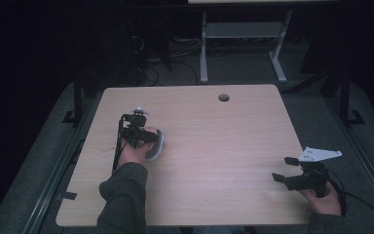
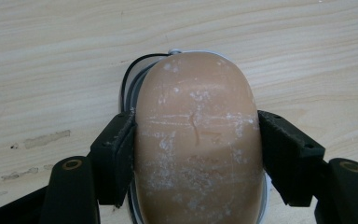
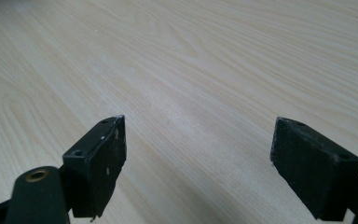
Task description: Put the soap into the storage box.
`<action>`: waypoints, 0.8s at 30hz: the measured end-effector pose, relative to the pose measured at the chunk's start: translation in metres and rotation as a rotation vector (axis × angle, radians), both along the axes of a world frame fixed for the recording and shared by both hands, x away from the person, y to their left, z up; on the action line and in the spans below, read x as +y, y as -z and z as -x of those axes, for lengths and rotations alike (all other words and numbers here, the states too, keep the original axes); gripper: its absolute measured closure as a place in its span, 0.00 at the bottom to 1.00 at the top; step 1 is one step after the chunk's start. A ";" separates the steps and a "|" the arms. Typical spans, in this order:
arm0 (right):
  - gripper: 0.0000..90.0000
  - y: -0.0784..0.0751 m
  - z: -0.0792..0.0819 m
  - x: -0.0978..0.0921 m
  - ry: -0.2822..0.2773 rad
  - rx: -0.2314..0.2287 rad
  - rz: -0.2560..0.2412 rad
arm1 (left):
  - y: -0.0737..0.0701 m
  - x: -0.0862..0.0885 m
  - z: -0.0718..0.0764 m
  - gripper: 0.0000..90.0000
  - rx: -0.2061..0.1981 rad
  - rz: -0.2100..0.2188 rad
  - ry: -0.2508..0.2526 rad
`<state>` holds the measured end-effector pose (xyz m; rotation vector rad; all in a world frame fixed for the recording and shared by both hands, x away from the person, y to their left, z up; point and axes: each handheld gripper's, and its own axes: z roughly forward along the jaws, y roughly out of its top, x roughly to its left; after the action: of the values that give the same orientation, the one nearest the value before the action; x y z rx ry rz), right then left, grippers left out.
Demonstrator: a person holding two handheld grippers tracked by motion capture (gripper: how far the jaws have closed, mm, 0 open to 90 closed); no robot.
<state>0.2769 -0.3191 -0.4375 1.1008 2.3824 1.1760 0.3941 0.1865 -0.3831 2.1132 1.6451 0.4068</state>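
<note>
Bread roll (image 2: 198, 140) is clamped across its short axis by left gripper (image 2: 196, 154); right gripper (image 3: 198, 163) is held wide, well apart.

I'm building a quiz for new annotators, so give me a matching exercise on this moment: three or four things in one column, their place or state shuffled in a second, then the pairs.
Things:
1. left gripper
2. right gripper
3. tan rounded object
4. round hole

Place or state:
A. open, over bare wood
B. far side of the table
C. shut on the tan rounded object
D. clamped between two black jaws

Pairs: 1-C, 2-A, 3-D, 4-B
</note>
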 end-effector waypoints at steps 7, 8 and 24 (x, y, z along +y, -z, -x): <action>0.20 0.000 0.000 0.000 -0.002 0.000 -0.001 | 0.001 0.001 -0.001 0.36 0.002 -0.008 -0.007; 0.20 0.000 0.000 0.000 -0.002 0.000 -0.001 | 0.001 0.001 -0.001 0.36 0.002 -0.008 -0.007; 0.20 0.000 0.000 0.001 -0.006 0.000 -0.002 | 0.005 0.000 -0.003 0.36 0.021 0.000 -0.023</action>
<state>0.2770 -0.3182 -0.4375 1.0947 2.3869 1.1809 0.3967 0.1862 -0.3883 2.1068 1.6830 0.3924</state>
